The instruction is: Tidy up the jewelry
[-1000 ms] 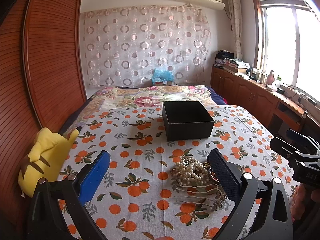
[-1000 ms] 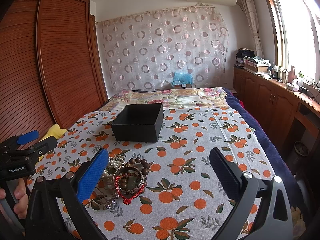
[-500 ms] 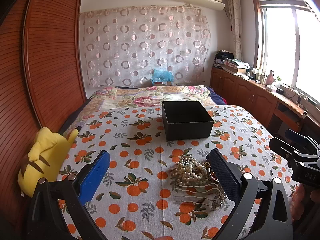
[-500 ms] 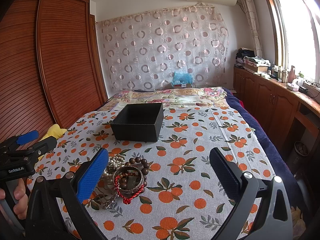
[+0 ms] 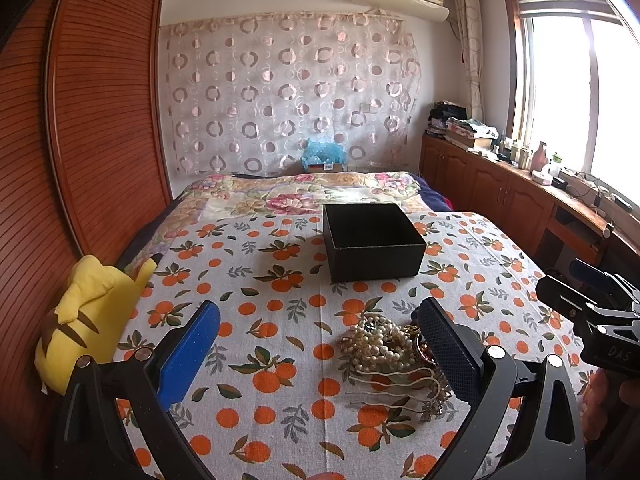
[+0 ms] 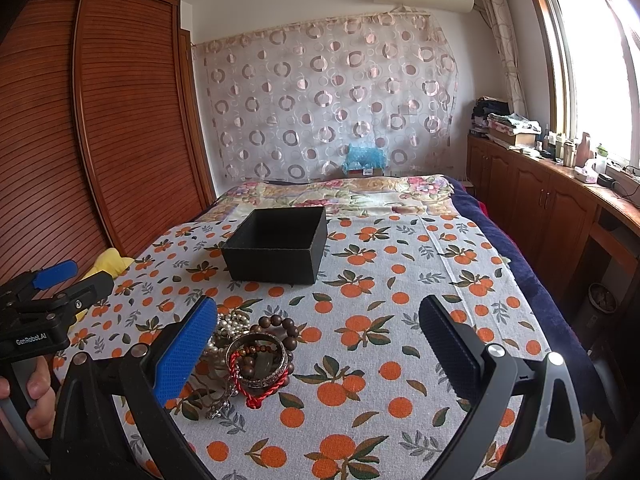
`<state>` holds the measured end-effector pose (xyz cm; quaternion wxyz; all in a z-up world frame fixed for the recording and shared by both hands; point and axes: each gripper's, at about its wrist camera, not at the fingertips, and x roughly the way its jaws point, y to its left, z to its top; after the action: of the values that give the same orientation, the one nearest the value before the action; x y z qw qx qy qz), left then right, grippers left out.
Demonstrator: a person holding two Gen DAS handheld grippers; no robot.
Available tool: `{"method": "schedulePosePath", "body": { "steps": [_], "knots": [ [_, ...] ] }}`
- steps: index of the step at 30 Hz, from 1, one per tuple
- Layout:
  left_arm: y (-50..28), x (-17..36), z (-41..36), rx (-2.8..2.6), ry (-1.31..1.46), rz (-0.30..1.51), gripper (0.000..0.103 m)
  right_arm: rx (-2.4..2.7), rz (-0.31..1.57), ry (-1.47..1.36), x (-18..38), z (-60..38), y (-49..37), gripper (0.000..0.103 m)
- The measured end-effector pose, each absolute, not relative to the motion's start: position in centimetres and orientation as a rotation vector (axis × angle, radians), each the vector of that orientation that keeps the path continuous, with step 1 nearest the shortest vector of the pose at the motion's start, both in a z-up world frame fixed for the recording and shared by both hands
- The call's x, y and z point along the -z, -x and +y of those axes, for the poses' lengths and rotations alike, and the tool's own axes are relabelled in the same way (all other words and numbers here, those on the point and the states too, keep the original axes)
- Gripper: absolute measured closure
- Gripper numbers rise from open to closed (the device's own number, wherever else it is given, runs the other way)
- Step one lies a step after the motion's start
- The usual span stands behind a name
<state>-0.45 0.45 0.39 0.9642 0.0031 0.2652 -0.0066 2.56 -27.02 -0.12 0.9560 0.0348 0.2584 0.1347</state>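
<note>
A heap of jewelry (image 5: pixel 384 344) lies on the orange-print cloth: a pearl necklace (image 5: pixel 374 338), a wavy hair comb (image 5: pixel 394 386), and in the right wrist view a dark bangle (image 6: pixel 258 360), wooden beads (image 6: pixel 280 326) and a red cord (image 6: pixel 260 394). Behind it stands an open black box (image 5: pixel 374 240) (image 6: pixel 276 246), seemingly empty. My left gripper (image 5: pixel 320 332) is open, its right finger just beside the heap. My right gripper (image 6: pixel 318 330) is open too, with the heap by its blue left finger.
The cloth covers a bed (image 6: pixel 400 280) with a floral quilt (image 5: pixel 296 196) behind. A yellow plush toy (image 5: pixel 84 320) lies at the bed's left edge against the wooden wardrobe (image 5: pixel 92 120). Wooden cabinets (image 6: pixel 540 200) run along the right wall under the window.
</note>
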Motion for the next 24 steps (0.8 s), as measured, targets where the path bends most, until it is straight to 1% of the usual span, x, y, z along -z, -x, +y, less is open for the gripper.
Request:
{"method": "schedulePosePath", "body": {
  "steps": [24],
  "knots": [
    [0.68,-0.59,0.69,0.016,-0.002,0.536,0.007,-0.274,0.524,-0.070,0.07,-27.00,-2.57,0.002]
  ]
}}
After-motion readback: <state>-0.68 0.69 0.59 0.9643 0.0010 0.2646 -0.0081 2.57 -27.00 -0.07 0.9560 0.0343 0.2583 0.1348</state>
